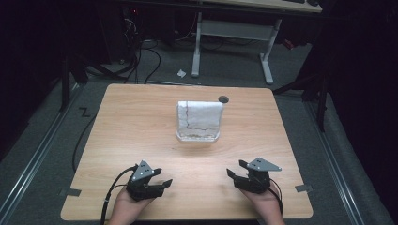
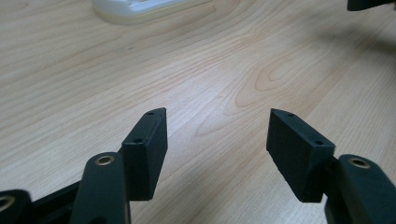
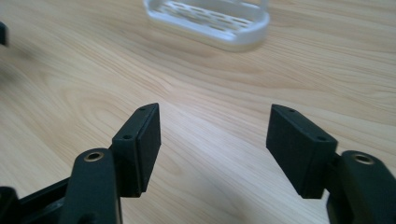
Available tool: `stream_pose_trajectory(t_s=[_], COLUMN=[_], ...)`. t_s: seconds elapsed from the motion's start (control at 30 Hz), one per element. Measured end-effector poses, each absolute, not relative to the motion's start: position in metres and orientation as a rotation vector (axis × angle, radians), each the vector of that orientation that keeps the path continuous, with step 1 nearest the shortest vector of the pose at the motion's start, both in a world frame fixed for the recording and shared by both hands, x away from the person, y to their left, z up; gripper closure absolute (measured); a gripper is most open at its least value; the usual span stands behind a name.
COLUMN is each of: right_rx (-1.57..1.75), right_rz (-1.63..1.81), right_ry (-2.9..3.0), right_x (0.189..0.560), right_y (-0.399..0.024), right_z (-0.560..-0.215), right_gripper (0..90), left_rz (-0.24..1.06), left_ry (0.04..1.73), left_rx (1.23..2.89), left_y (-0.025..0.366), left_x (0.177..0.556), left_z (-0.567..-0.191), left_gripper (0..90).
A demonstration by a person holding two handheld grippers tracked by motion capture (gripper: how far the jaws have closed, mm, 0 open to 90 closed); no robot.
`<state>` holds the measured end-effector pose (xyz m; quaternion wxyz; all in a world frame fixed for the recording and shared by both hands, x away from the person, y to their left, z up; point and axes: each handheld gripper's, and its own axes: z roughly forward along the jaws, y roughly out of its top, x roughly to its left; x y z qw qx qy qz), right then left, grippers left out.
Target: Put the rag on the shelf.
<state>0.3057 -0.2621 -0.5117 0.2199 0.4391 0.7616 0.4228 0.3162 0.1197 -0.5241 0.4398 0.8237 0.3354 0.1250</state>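
Note:
A white slotted rack stands at the middle of the wooden table, with a white cloth marked by a thin dark line draped over it. Its base edge shows at the top of the left gripper view, and its slotted base at the top of the right gripper view. My left gripper rests near the front edge at the left, jaws wide apart and empty. At the front right my right gripper is open too, nothing between its jaws.
A small dark round hole sits in the tabletop behind the rack. Beyond the table stands a desk frame with white legs, and cables lie on the grey floor. Bare wood lies between the grippers and the rack.

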Motion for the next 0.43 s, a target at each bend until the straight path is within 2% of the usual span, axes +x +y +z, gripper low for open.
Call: stream_pose_trajectory(t_s=[0.07, 0.13, 0.2, 0.43], right_rx=[1.236, 1.287, 1.264, 1.245], right_rz=[1.133, 1.119, 1.125, 1.138], right_ry=[2.106, 2.13, 2.128, 2.147], right_x=[0.306, 0.312, 0.317, 0.319], right_y=[-0.27, -0.275, -0.275, -0.271], right_z=[-0.519, -0.525, -0.525, -0.526], right_gripper=[37.5, 36.7, 36.4, 36.3], left_rz=[0.358, 0.32, 0.283, 0.268], left_ry=[0.911, 0.962, 0.972, 0.997], left_rx=[2.099, 2.058, 2.012, 2.011], left_y=[0.118, 0.124, 0.129, 0.136], left_x=[0.324, 0.332, 0.336, 0.337], left_z=[-0.53, -0.53, -0.528, -0.532], left_gripper=[37.4, 37.1, 36.8, 36.4])
